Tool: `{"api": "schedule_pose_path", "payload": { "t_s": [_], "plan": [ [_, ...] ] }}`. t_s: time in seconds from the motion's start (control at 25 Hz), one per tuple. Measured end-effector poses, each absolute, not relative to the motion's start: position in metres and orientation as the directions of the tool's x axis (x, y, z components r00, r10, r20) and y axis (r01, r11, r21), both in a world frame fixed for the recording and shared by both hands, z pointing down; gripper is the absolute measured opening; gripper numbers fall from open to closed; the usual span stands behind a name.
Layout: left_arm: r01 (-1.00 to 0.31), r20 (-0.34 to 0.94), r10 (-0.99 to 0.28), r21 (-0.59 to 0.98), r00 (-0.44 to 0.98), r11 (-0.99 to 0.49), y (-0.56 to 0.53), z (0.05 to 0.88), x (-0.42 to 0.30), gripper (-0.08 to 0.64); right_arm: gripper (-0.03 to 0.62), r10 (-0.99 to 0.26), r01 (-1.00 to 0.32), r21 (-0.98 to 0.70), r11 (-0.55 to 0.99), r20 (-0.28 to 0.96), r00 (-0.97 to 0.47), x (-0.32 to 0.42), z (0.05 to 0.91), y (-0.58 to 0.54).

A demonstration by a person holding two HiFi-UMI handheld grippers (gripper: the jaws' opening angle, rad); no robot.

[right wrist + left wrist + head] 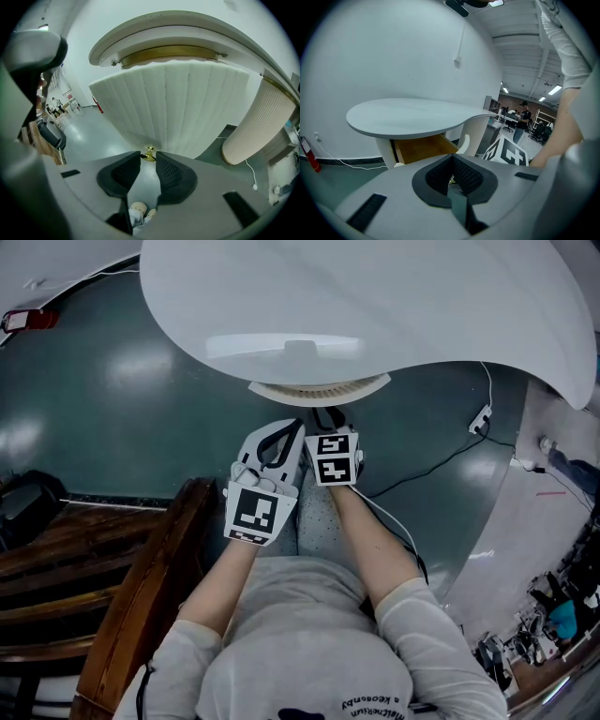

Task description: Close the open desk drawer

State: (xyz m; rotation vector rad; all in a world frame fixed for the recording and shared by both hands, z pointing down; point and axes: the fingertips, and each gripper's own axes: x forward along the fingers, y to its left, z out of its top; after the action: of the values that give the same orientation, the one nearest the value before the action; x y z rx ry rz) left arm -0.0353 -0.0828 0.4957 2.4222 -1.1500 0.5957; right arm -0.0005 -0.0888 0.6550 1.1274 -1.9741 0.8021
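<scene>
From the head view I look down on the white desk top [356,306]. The ribbed white drawer front [319,389] sticks out from under its edge. In the left gripper view the drawer stands open, showing its wooden inside [424,146]. My right gripper [148,157] [325,418] sits at the drawer front [178,108], its jaws closed on the small brass knob [150,151]. My left gripper [296,430] [453,161] hangs beside it, shut and empty, a little back from the drawer. The right gripper's marker cube [506,152] shows in the left gripper view.
A dark wooden bench [141,587] stands close at my left. A cable [441,460] and a power strip [481,418] lie on the green floor at right. The desk's ribbed pedestal [253,126] rises right of the drawer. A person [522,119] stands far off.
</scene>
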Motion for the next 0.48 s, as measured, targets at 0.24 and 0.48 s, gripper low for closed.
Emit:
{"api": "schedule_pose_path", "payload": {
  "t_s": [0.24,0.48],
  "plan": [
    [-0.793,0.539,-0.620,0.164,0.570,-0.586,-0.092,0.499,-0.037,0.005,0.112,-0.450,-0.891,-0.166,0.423,0.815,-0.366,-0.003,0.653,-0.104],
    [-0.794,0.541,-0.618,0.171,0.570,-0.583,-0.093,0.500,-0.038,0.005,0.112,-0.460,-0.889,-0.159,0.429,0.809,-0.366,-0.007,0.652,-0.124]
  ]
}}
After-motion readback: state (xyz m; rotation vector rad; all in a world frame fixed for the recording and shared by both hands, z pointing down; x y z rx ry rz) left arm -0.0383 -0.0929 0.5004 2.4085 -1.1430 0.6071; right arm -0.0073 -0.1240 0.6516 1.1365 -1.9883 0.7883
